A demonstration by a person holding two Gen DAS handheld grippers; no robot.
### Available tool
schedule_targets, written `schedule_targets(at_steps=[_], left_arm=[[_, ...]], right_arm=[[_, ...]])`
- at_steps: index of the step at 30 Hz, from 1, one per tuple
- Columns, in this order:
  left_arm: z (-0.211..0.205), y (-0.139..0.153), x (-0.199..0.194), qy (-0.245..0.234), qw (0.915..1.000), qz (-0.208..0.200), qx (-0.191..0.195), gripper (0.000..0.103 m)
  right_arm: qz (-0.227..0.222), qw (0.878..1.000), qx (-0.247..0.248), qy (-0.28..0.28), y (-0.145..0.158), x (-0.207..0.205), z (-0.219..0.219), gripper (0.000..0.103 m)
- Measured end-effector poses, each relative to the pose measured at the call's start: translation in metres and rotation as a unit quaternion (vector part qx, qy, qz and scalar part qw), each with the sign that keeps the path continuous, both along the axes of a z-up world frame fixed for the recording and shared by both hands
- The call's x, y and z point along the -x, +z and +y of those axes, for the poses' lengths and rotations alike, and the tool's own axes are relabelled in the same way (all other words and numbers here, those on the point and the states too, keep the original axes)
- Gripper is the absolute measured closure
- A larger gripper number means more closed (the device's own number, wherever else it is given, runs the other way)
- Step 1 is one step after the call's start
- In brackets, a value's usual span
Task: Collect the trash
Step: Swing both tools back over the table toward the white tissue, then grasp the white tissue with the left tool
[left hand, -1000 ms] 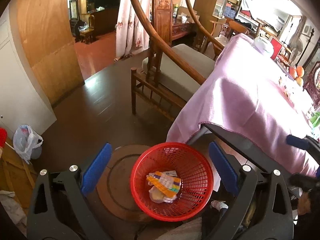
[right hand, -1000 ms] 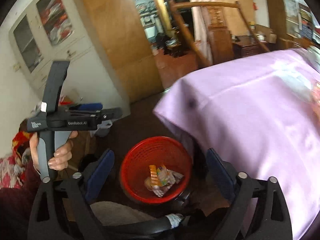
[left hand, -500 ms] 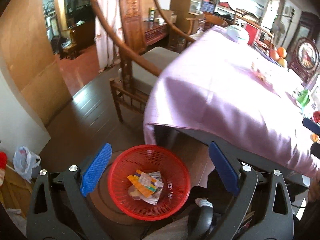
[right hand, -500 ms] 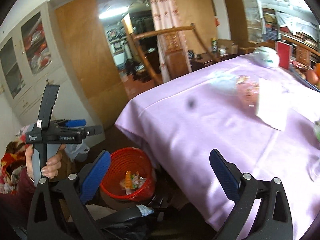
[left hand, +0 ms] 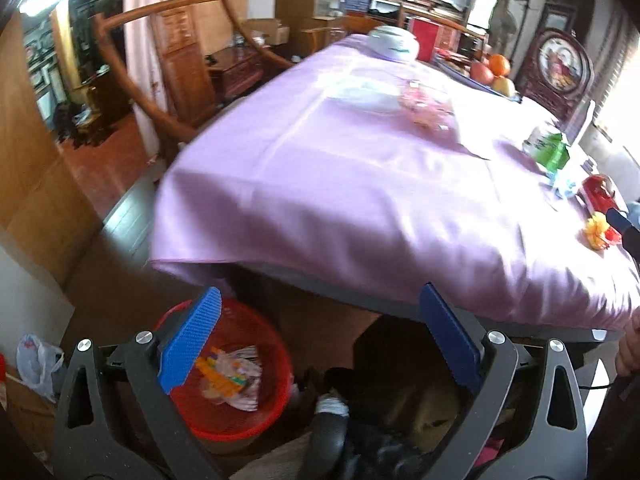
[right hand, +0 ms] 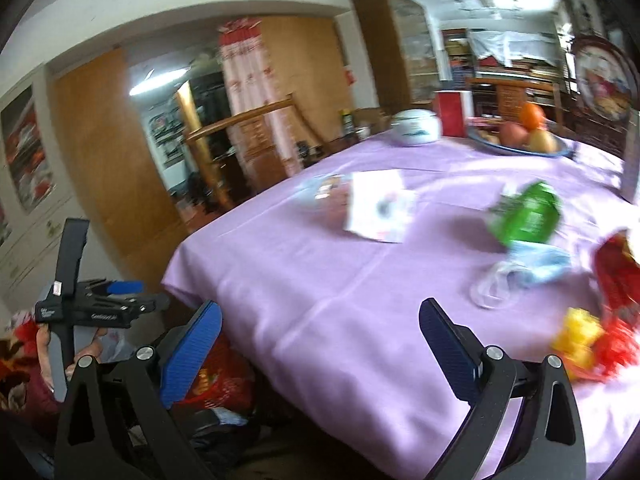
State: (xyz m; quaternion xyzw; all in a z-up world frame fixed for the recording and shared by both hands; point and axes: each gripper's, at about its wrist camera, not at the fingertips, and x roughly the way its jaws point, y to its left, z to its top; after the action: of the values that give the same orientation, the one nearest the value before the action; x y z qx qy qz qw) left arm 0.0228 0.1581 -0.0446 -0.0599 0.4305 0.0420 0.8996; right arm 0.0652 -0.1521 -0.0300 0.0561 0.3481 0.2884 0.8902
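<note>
A red mesh basket point(left hand: 256, 412) stands on the floor under the table corner, with crumpled wrappers point(left hand: 234, 376) inside. My left gripper point(left hand: 320, 316) hangs open above and beside it, holding nothing. My right gripper point(right hand: 320, 320) is open over the near edge of the purple tablecloth point(right hand: 320, 280). Litter lies on the cloth: a white paper point(right hand: 378, 210), a green packet point(right hand: 528, 214), a pale blue plastic scrap point(right hand: 532, 266), a red packet point(right hand: 616, 272) and a yellow wrapper point(right hand: 578, 336). The motion blurs all of them.
A fruit bowl point(right hand: 520, 138) and a white lidded pot point(right hand: 416, 128) sit at the table's far end. A wooden armchair point(left hand: 168, 80) stands beyond the table's left corner. A plastic bag point(left hand: 36, 364) lies on the floor at left. A hand point(right hand: 80, 360) holds the left gripper.
Both views have swung up from the basket to the tabletop. The basket has slid to the lower left of each view. Both grippers stay open.
</note>
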Motion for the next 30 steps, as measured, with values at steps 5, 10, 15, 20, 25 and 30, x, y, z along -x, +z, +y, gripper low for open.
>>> schedule_targets(at_steps=[5, 10, 15, 20, 25, 30], left_arm=[[-0.039, 0.002, -0.024, -0.036, 0.9993, 0.002, -0.006, 0.007], [-0.073, 0.004, -0.057, -0.071, 0.9973, 0.0, -0.016, 0.007], [-0.094, 0.007, -0.1, -0.09, 0.9958, 0.003, -0.016, 0.007], [-0.102, 0.015, -0.144, -0.085, 0.9963, 0.002, -0.005, 0.007], [-0.123, 0.021, -0.196, -0.089, 0.996, 0.001, -0.009, 0.007], [-0.141, 0.008, -0.251, -0.077, 0.9963, 0.029, -0.028, 0.007]], right_arm=[[-0.003, 0.998, 0.003, -0.07, -0.006, -0.004, -0.054, 0.006], [-0.005, 0.991, 0.011, -0.132, -0.014, -0.007, -0.099, 0.006], [-0.024, 0.98, 0.047, -0.193, -0.021, -0.012, -0.133, 0.006], [-0.019, 0.975, 0.032, -0.22, -0.028, -0.021, -0.158, 0.006], [-0.007, 0.972, 0.02, -0.234, -0.035, -0.03, -0.172, 0.006], [0.012, 0.972, 0.015, -0.235, -0.045, -0.036, -0.179, 0.006]])
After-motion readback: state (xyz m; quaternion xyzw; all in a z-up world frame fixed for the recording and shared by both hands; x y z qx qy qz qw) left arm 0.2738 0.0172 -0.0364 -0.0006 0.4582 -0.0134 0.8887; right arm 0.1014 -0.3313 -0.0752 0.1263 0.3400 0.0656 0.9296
